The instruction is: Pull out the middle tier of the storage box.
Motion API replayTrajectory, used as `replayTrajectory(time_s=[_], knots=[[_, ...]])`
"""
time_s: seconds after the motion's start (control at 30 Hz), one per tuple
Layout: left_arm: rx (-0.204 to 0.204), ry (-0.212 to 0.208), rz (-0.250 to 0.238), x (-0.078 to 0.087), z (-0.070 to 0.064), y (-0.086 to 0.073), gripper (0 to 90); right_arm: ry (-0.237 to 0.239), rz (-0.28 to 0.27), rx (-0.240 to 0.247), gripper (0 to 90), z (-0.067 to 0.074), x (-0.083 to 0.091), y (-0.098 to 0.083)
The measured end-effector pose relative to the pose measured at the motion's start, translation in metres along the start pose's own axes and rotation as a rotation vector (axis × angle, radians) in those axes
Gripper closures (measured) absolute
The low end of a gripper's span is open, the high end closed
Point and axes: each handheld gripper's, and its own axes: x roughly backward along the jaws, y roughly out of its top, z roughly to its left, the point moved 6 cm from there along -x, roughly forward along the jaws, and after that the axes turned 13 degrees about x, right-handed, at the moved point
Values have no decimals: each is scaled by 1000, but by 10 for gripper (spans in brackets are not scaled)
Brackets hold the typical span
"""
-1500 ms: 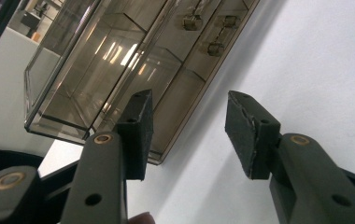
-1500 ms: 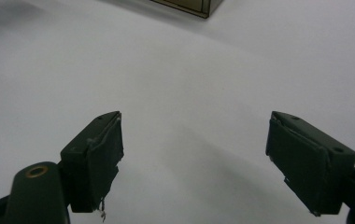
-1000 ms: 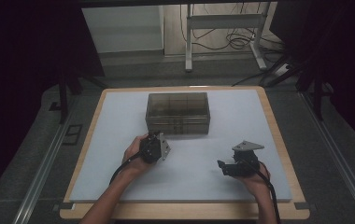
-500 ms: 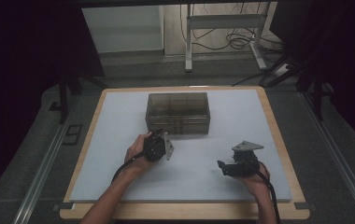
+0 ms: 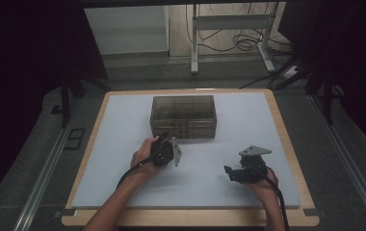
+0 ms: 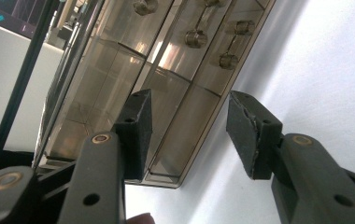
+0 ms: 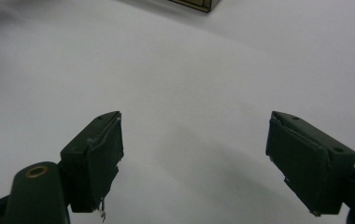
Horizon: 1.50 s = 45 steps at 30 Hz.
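Smoky clear drawer box standing on the white table, near the middle of its far edge, knobbed drawer fronts toward the near edge; left gripper tipped on its side just short of the box's near left corner, jaws half apart, nothing between; right gripper low toward the near right corner, well apart from the box, jaws spread wide over bare table.

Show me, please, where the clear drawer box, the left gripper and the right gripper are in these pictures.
drawer box (image 5: 183, 107), high view, on its smoky top panel.
left gripper (image 6: 187, 133), left gripper view, midway between its open fingertips.
right gripper (image 7: 194, 156), right gripper view, midway between its wide-open fingertips.
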Motion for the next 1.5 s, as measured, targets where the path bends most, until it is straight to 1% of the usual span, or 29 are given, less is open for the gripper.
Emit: replayTrajectory(time_s=[0.2, 0.23, 0.27, 0.33, 0.4, 0.9, 1.1, 1.2, 1.33, 1.5], knots=[[-12, 13, -4, -1, -2, 1, 516, 0, 3, -2, 184, 0, -1, 0], [-21, 22, -6, -1, -3, 1, 516, 1, 3, -1, 185, 0, -1, 0], [-21, 22, -6, -1, -3, 1, 516, 1, 3, -1, 185, 0, -1, 0], [-41, 36, -7, -2, -4, 1, 516, 1, 3, -2, 184, 0, -1, 0], [-48, 42, -9, -2, -6, 2, 516, 3, 4, -2, 185, 0, -1, 0], [-46, 41, -20, -5, -11, 6, 515, 5, 5, -4, 185, 0, -2, -1], [-62, 55, -27, -4, -11, 12, 516, 3, 9, -2, 185, 0, -2, -2], [-63, 59, -31, -4, -11, 15, 516, 3, 10, -1, 185, 0, -2, -2], [-56, 65, -32, -4, -11, 18, 516, 1, 10, -2, 185, -1, -2, -2], [-69, 83, -39, -5, -11, 20, 518, 2, 10, -1, 185, 0, -2, -2]])
